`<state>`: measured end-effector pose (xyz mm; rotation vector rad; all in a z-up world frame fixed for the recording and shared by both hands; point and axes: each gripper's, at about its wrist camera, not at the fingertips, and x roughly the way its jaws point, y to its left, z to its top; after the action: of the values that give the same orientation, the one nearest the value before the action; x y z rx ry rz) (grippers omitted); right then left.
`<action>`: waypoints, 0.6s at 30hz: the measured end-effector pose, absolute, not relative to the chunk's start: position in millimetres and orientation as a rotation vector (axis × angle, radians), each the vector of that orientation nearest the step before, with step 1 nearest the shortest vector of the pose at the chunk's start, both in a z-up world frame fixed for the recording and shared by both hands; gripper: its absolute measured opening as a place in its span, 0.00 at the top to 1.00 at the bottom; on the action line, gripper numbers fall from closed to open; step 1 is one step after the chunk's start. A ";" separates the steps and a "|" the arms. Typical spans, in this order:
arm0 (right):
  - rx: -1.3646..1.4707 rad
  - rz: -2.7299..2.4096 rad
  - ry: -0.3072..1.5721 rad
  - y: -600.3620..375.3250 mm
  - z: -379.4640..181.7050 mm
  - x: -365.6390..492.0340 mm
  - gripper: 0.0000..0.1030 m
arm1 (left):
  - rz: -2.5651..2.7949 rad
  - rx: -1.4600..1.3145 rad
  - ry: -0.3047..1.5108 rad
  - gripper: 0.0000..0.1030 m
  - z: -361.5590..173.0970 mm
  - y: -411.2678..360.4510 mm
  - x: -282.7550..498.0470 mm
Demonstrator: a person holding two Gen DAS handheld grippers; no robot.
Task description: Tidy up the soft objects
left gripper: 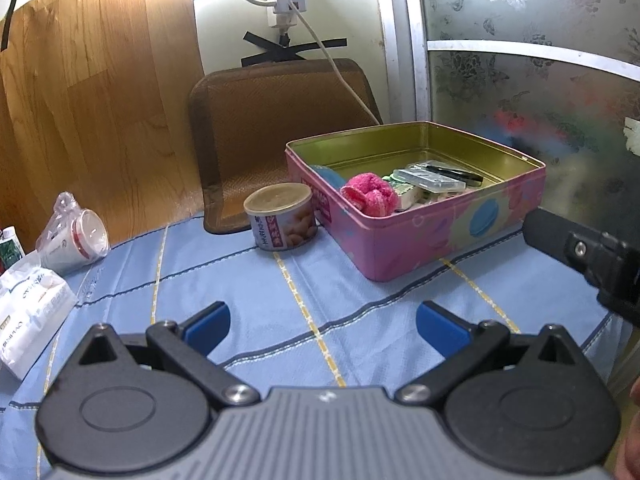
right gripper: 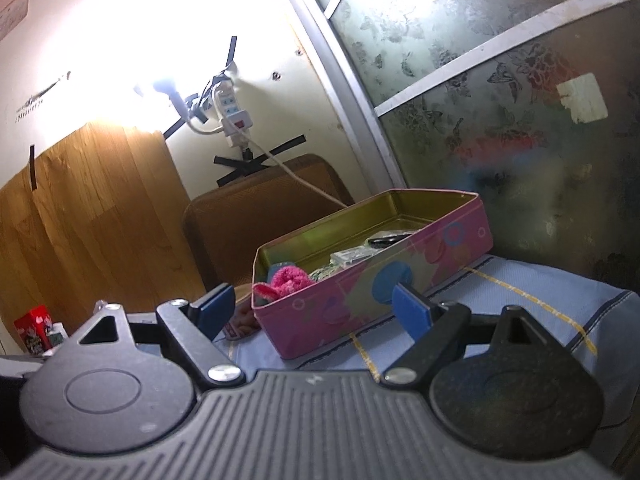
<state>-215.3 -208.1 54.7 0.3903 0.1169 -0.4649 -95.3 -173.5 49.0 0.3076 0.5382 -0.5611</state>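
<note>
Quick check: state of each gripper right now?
Left gripper: open, holding nothing.
Right gripper: open, holding nothing.

A glossy metal tin [left gripper: 424,236], pink printed outside and shiny gold inside, sits on a matt blue woven cloth [left gripper: 248,280] with stitched lines. A fuzzy pink soft ball [left gripper: 370,194] and clear hard plastic cases [left gripper: 430,180] lie in the tin. Beside it stands a can [left gripper: 280,216] with a paper label. Behind are a rough woven brown mat [left gripper: 276,120], smooth wood-grain panel [left gripper: 88,100], and frosted patterned glass [left gripper: 540,80].
</note>
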 end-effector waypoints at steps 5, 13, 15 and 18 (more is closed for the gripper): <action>0.380 -0.471 0.118 -209.4 54.5 -214.5 0.15 | -0.564 0.305 0.538 0.00 48.4 -174.9 -92.7; 0.390 -0.482 0.121 -211.1 52.4 -214.6 0.15 | -0.568 0.310 0.550 0.00 45.8 -176.6 -90.7; 0.387 -0.480 0.122 -210.2 52.2 -214.1 0.15 | -0.567 0.310 0.551 0.00 45.9 -176.3 -89.9; 0.385 -0.480 0.121 -209.8 51.9 -214.3 0.15 | -0.567 0.311 0.552 0.00 45.7 -176.5 -90.2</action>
<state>-214.3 -209.8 51.9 0.3852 0.1213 -0.4798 -90.2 -176.5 45.7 0.3111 0.5518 -0.5665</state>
